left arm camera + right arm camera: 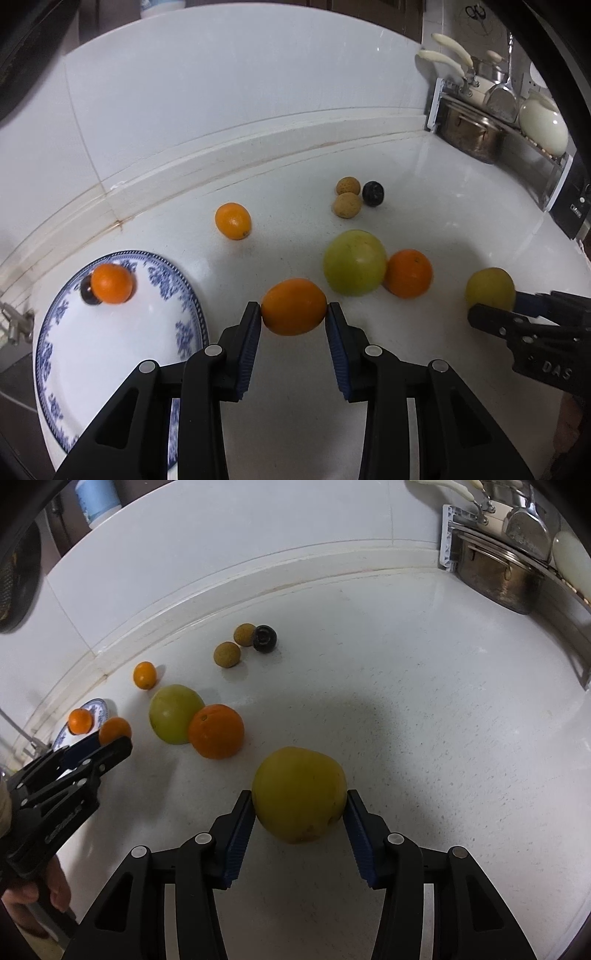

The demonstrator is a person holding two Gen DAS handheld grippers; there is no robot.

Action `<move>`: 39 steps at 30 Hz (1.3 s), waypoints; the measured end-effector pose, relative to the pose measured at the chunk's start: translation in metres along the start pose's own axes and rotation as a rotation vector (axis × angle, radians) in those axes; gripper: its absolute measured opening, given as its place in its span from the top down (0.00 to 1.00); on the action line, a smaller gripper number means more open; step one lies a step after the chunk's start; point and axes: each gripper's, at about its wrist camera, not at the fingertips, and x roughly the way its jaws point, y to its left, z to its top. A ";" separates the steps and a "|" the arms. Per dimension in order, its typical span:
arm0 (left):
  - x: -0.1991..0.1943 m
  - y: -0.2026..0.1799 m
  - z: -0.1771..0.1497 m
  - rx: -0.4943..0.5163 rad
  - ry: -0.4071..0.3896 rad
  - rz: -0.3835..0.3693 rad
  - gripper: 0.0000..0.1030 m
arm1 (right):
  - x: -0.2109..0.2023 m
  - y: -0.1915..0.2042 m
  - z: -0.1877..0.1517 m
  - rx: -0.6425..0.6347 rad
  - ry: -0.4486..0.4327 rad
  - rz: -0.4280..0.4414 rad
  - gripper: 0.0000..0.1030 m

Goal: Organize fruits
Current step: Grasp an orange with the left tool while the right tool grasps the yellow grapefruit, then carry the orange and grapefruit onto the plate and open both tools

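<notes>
My left gripper [294, 314] is shut on a small orange kumquat [294, 306], held just right of the blue-and-white plate [110, 354]. The plate holds another kumquat [111, 283] and a dark round fruit [86, 291]. My right gripper [300, 805] is shut on a yellow-green fruit [300, 794] above the counter; it shows at the right in the left wrist view [489, 290]. On the counter lie a green apple [354, 267], an orange [409, 273], a kumquat [233, 220], two brown longans [347, 205] and a dark fruit [373, 193].
A white counter [424, 720] meets a tiled wall at the back. A dish rack with a steel pot [474, 134], ladles and a white bowl [543, 127] stands at the back right. A black appliance [570, 206] sits beside it.
</notes>
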 end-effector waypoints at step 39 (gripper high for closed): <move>-0.148 0.051 -0.064 -0.275 -0.192 0.248 0.66 | -0.079 0.114 -0.008 -0.392 -0.186 0.336 0.52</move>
